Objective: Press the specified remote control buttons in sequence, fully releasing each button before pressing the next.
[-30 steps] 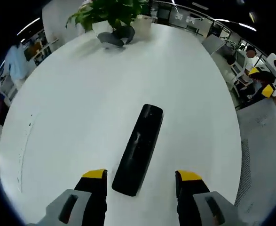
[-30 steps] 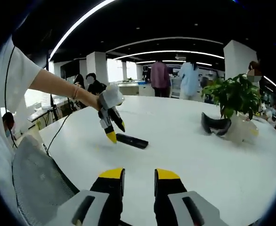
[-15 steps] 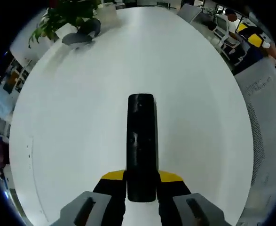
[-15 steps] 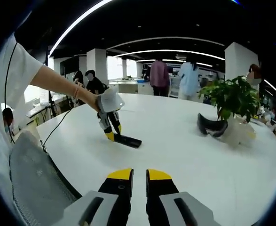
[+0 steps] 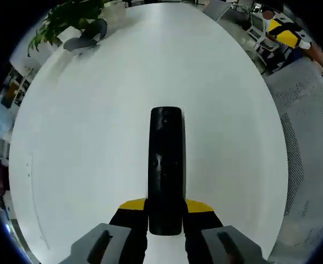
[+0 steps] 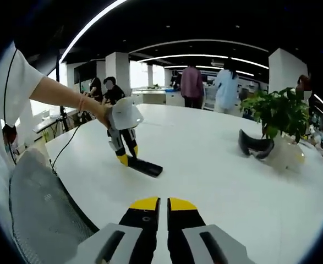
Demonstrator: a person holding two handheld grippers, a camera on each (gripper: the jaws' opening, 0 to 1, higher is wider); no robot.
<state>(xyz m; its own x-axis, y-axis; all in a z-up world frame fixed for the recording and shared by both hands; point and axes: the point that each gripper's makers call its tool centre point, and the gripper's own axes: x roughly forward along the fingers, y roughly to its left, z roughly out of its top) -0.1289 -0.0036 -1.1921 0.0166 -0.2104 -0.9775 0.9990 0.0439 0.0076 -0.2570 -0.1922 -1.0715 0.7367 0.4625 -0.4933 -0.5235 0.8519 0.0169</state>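
Note:
A long black remote control lies lengthwise on the white table, and my left gripper is shut on its near end, one yellow tip on each side. The right gripper view looks across the table at that left gripper, held by a person's hand, with the remote sticking out from it just above the tabletop. My right gripper hovers low over the near table edge, its yellow tips closed together with nothing between them.
A potted green plant and a dark curved headset stand at the far end of the table. A grey mesh chair sits by the near edge. Several people stand in the office behind.
My left gripper has closed onto the remote's near end and the remote now points straight ahead. My right gripper's jaws have narrowed until they meet.

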